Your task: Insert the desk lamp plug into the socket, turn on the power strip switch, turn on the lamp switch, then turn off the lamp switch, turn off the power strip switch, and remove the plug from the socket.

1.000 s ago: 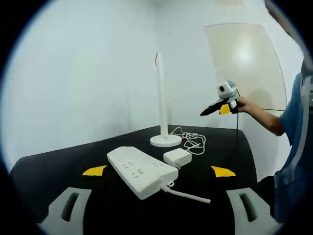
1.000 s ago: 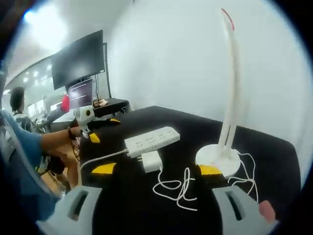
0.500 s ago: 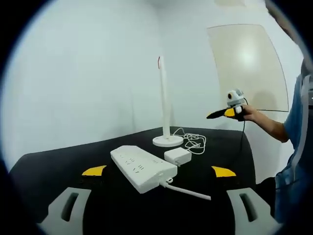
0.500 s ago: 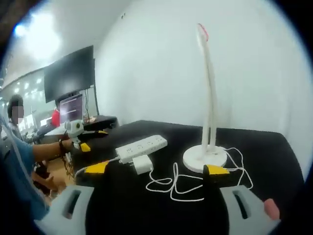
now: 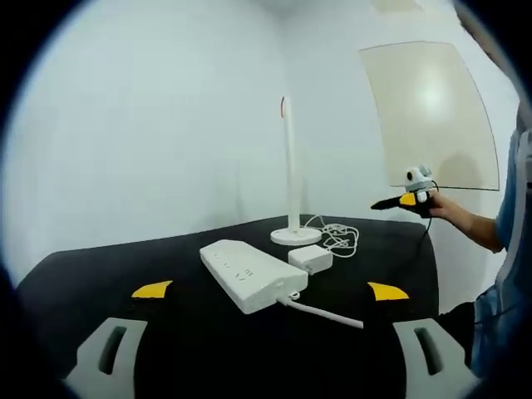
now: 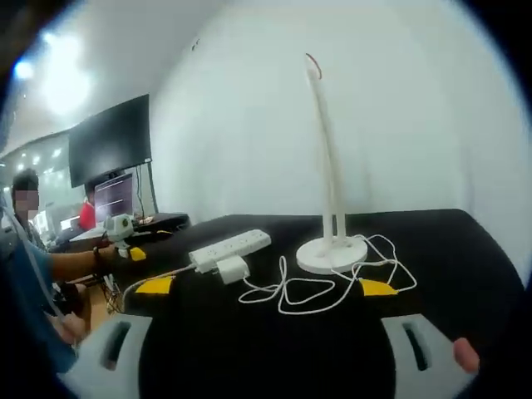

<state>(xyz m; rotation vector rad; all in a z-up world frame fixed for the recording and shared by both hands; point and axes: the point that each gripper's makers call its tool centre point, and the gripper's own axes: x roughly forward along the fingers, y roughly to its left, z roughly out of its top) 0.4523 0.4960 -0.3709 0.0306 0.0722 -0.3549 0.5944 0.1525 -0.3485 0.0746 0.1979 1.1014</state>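
A white power strip lies on the black table, its cable running off toward me. The white plug adapter lies loose beside the strip, not in a socket. Behind them stands the white desk lamp with its cord coiled at the base. My left gripper is open and empty, well short of the strip. A hand holds my right gripper in the air at the right. In the right gripper view the lamp, cord, plug and strip lie ahead of the open right gripper; the left gripper is at the far left.
White walls stand behind the table on two sides. A dark monitor and other desks with people are off to the left in the right gripper view. A person's blue sleeve is at the right edge.
Both grippers have drawn back from the table, so lamp, strip and plug look smaller. The right gripper now sits further right in the left gripper view. Nothing on the table has moved.
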